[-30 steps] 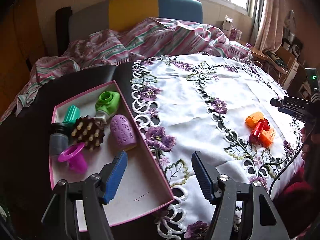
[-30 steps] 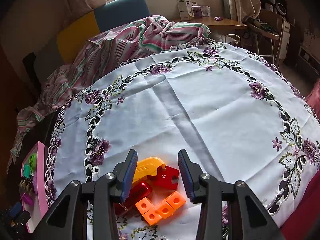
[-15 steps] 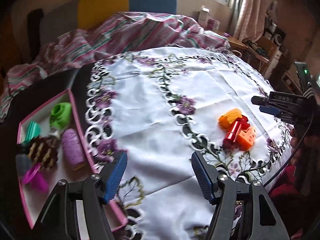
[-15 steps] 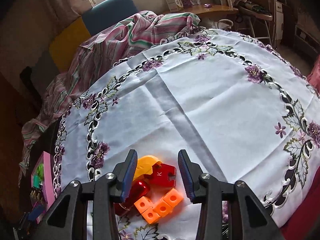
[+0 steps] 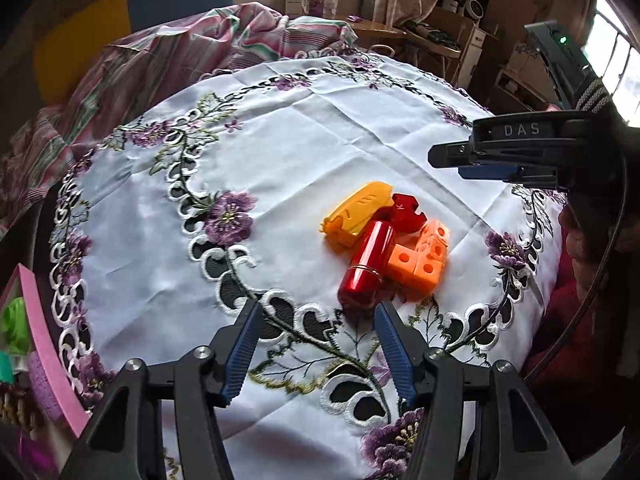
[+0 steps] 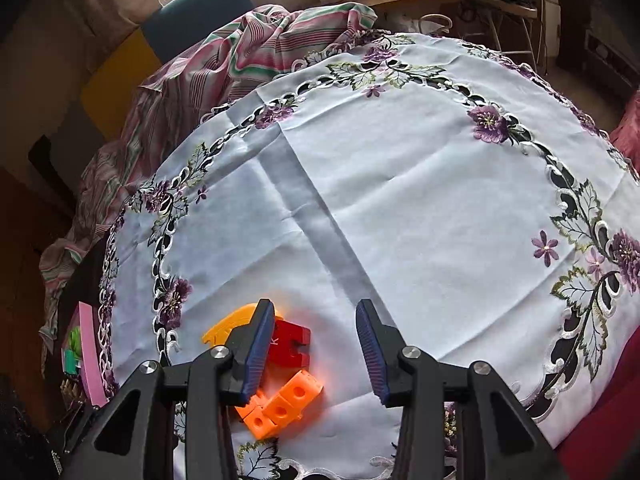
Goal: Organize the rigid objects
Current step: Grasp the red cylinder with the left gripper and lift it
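Observation:
A small pile of toys lies on the white embroidered cloth: a glossy red cylinder [image 5: 366, 268], a yellow curved piece [image 5: 356, 212], a red notched block [image 5: 404, 212] and joined orange cubes [image 5: 420, 256]. My left gripper [image 5: 318, 312] hovers just short of the cylinder's near end. Its jaws are closing with nothing between them. My right gripper [image 6: 314, 308] stands open above the pile. The red block [image 6: 292, 340] shows between its fingers, untouched, and the orange cubes [image 6: 288, 400] lie below. Its left finger hides the cylinder and part of the yellow piece [image 6: 228, 324].
A pink tray [image 5: 40, 340] holding several toys sits at the cloth's left edge. It shows again as the pink tray [image 6: 88, 352] in the right wrist view. A striped blanket [image 5: 180, 48] is heaped beyond the table. The right gripper's body [image 5: 500, 156] hangs over the pile's right side.
My left gripper swung from over the pink tray across to the toy pile, and its jaws narrowed. My right gripper drifted slightly, so its left finger now covers the cylinder.

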A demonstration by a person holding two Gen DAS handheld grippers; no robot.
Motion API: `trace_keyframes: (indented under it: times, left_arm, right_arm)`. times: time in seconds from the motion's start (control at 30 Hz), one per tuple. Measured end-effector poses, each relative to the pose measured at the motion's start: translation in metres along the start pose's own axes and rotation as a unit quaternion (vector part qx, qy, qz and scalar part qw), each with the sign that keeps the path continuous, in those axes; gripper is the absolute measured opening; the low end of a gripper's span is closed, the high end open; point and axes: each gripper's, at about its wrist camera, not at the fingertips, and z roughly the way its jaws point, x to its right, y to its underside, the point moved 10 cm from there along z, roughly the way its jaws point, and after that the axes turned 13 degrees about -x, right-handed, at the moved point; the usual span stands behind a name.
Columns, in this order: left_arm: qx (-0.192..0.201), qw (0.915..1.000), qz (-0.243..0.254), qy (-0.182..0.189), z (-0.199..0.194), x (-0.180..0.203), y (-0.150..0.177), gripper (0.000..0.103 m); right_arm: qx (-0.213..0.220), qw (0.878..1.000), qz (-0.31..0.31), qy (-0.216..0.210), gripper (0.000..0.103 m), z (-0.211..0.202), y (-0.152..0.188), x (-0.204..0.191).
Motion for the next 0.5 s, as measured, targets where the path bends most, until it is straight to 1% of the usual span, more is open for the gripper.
trace_keyframes:
  times: [0.03,0.1,0.13,0.17,0.2,0.4,0.5]
  left_arm:
    - [-0.006,1.0000,0.004,0.005,0.005,0.004,-0.002,0.054]
    - [-0.016,0.9997,0.013,0.015,0.013,0.011,-0.007,0.053]
    - [-0.019,0.9996,0.018,0.013,0.016,0.012,-0.009,0.048]
    - [-0.021,0.9994,0.023,0.012,0.019,0.014,-0.011,0.041]
    - [-0.022,0.9993,0.028,0.014,0.020,0.015,-0.013,0.038]
    - [-0.034,0.9976,0.050,0.034,0.031,0.027,-0.025,0.038]
    - [-0.038,0.9965,0.065,0.035,0.036,0.035,-0.029,0.036]
  right_arm:
    - [0.000,1.000,-0.001,0.001,0.043,0.000,0.000,0.000]
    - [0.004,1.000,-0.006,0.001,0.043,-0.002,0.000,-0.002]
    - [0.004,1.000,-0.006,0.003,0.043,-0.002,-0.001,-0.002]
    - [0.003,1.000,-0.004,0.004,0.043,-0.001,-0.001,-0.001]
    - [0.000,1.000,-0.003,0.002,0.043,0.000,0.000,-0.001]
    - [0.001,1.000,-0.003,0.002,0.043,-0.001,-0.001,-0.001]
    - [0.002,1.000,-0.003,0.001,0.043,-0.001,-0.002,-0.001]
